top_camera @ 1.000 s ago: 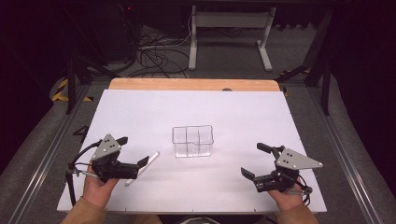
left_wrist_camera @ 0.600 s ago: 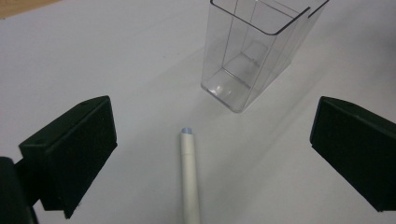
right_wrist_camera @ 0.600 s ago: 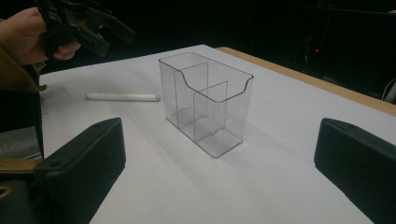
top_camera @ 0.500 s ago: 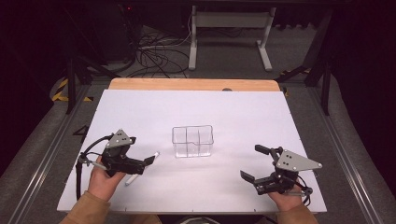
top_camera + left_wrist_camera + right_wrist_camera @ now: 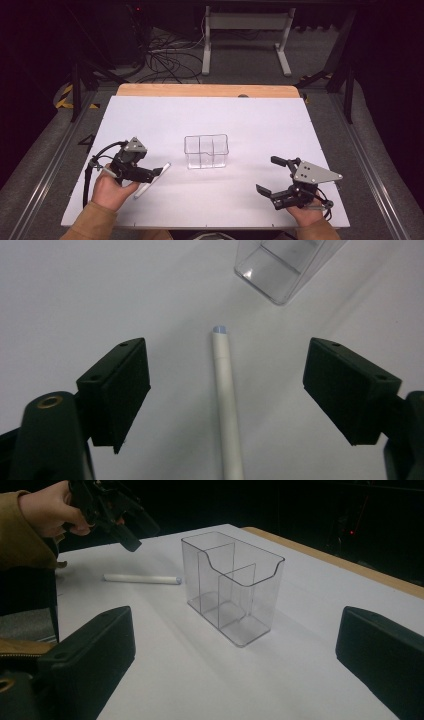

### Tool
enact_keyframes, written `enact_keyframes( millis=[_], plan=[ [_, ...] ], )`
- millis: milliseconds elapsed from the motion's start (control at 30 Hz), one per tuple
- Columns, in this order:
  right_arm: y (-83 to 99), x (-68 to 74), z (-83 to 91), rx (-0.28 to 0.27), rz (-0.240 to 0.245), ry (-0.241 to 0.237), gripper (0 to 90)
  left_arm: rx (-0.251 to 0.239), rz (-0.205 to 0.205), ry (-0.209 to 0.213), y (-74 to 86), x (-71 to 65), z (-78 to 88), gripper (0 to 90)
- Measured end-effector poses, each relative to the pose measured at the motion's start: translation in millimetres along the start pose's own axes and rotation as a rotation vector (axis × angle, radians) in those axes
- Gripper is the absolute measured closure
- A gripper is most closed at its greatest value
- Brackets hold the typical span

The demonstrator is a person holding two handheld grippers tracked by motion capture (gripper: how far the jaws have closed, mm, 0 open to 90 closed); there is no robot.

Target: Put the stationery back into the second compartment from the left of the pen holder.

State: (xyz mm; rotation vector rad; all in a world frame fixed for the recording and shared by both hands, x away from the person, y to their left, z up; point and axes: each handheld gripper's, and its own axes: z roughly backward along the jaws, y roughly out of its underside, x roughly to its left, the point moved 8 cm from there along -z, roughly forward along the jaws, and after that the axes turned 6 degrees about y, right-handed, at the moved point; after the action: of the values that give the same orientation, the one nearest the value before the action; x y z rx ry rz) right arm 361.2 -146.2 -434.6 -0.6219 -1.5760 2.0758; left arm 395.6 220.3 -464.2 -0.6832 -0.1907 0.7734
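the left gripper (image 5: 227, 390), jaws just closing yet clear of it, straddles the white pen (image 5: 226, 405) lying flat beside the clear divided holder (image 5: 206, 150), while the right gripper (image 5: 275, 175) rests released.

Left gripper (image 5: 159, 172) hovering low at the near left of the table, jaws just closing in yet standing apart, left hand (image 5: 111, 187) gripping its body, right gripper (image 5: 272, 176) resting at the near right, jaws gaping wide, right hand (image 5: 306, 214) holding it from behind
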Motion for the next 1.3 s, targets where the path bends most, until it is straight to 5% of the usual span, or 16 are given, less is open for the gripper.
enact_keyframes(
  millis=[333,800,1300],
  plan=[
    [0.6,-0.1,-0.1,0.007,0.002,-0.006,2.9,0.156,0.09,0.047,8.1,1.3,-13.2,24.7],
    [0.5,-3.3,2.2,0.006,0.004,-0.001,2.9,0.272,0.051,-0.003,16.1,-1.3,-33.6,31.6],
    [1.1,-4.4,3.1,0.009,0.012,0.003,2.9,0.345,0.034,-0.044,21.3,0.5,-46.6,57.4]
  ],
)
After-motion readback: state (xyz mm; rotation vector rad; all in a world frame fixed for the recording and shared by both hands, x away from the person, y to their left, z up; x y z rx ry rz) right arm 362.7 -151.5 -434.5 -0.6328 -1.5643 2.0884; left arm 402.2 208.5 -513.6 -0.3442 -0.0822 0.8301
